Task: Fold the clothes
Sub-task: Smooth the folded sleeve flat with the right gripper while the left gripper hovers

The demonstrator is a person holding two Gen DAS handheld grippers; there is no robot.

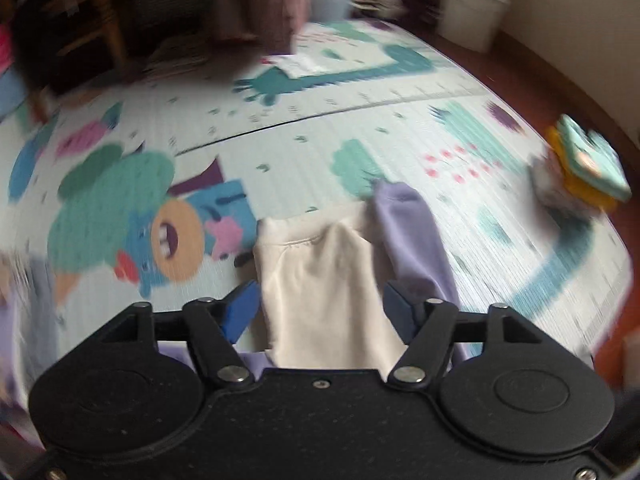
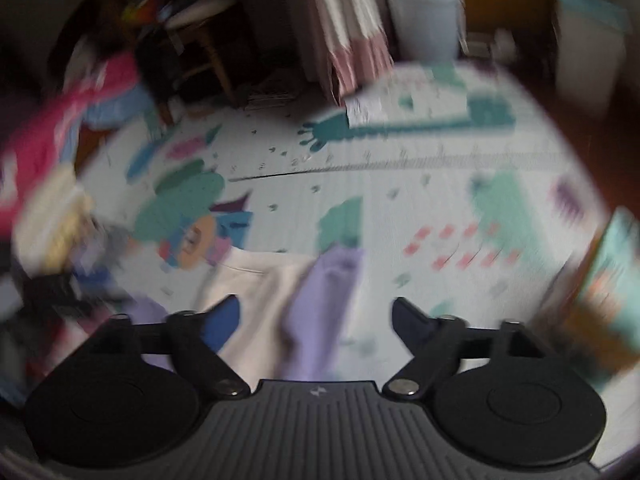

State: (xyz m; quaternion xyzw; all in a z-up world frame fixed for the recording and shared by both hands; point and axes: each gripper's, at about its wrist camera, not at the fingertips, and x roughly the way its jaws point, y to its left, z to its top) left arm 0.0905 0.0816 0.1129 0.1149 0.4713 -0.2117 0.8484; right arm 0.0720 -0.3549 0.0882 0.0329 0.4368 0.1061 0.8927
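Cream and lilac garment (image 1: 320, 276) flat on the cartoon play mat (image 1: 304, 160), below its teal tree. Left gripper (image 1: 320, 308) spread wide, fingers straddling the cloth. Right gripper (image 2: 316, 316) likewise released, above the lilac sleeve (image 2: 324, 304).

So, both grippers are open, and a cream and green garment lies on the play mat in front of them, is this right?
One detail is wrong: the garment is cream and lilac, not green. The left wrist view shows the lilac sleeve beside the cream part. The rest holds: the left gripper and right gripper are open, and the garment lies on the play mat.
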